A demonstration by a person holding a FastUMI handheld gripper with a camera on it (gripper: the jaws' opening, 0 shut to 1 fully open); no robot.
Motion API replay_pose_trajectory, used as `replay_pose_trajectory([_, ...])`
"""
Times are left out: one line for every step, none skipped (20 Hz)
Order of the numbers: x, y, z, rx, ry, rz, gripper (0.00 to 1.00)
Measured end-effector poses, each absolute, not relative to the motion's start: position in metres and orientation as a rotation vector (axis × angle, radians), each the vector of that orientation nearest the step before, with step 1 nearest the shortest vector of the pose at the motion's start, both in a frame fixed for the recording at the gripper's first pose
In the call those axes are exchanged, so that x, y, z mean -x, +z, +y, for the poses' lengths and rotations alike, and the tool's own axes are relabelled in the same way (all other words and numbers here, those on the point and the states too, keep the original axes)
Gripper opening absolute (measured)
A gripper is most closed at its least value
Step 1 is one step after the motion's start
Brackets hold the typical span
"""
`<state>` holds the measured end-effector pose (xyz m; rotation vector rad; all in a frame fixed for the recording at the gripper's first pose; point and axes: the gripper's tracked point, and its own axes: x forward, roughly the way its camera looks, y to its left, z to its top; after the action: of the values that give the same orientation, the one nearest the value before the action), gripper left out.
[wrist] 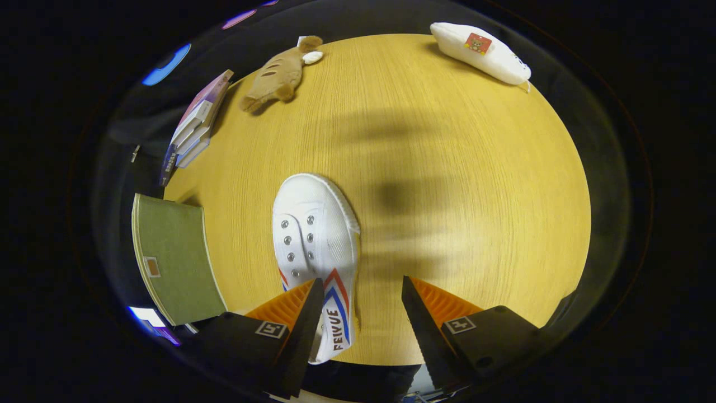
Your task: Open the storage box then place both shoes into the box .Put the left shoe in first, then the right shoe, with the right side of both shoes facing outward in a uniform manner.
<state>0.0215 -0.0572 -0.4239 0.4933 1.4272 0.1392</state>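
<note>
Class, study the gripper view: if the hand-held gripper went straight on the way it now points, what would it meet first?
The hand-held gripper is open. The white shoe lies along its left finger, slightly off the centre line. Straight ahead the way looks free: bare wooden table. Depth is hard to judge, so the left finger might brush the shoe.

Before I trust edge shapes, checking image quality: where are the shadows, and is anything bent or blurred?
Gripper view: soft dark shadows cross the wooden table beyond the open hand-held gripper; fisheye bends the green box and books; the white shoe, beside the left finger, is sharp.
</note>
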Motion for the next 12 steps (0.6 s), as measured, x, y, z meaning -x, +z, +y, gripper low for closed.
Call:
replay_pose_trajectory([-0.023, -0.428, -0.054, -0.489, 0.155, 1.44, 0.86])
replay_pose_trajectory([-0.023, -0.427, -0.053, -0.487, 0.169, 1.443, 0.86])
replay_pose_trajectory([-0.025, -0.428, -0.05, -0.492, 0.179, 1.446, 0.86])
replay_pose_trajectory([-0.023, -0.428, -0.047, -0.496, 0.199, 1.454, 0.86])
replay_pose_trajectory([-0.023, -0.426, -0.04, -0.516, 0.229, 1.457, 0.85])
replay_pose_trajectory([-0.022, -0.42, -0.029, -0.526, 0.253, 1.463, 0.81])
replay_pose_trajectory([-0.022, -0.423, -0.027, -0.5, 0.259, 1.46, 0.81])
replay_pose_trajectory([-0.023, -0.427, -0.028, -0.467, 0.26, 1.46, 0.81])
replay_pose_trajectory([-0.023, -0.426, -0.024, -0.465, 0.269, 1.465, 0.81])
replay_pose_trajectory([-0.023, -0.426, -0.022, -0.467, 0.274, 1.465, 0.75])
replay_pose_trajectory([-0.023, -0.429, -0.024, -0.45, 0.28, 1.469, 0.7])
replay_pose_trajectory([-0.019, -0.435, -0.029, -0.407, 0.292, 1.476, 0.68])
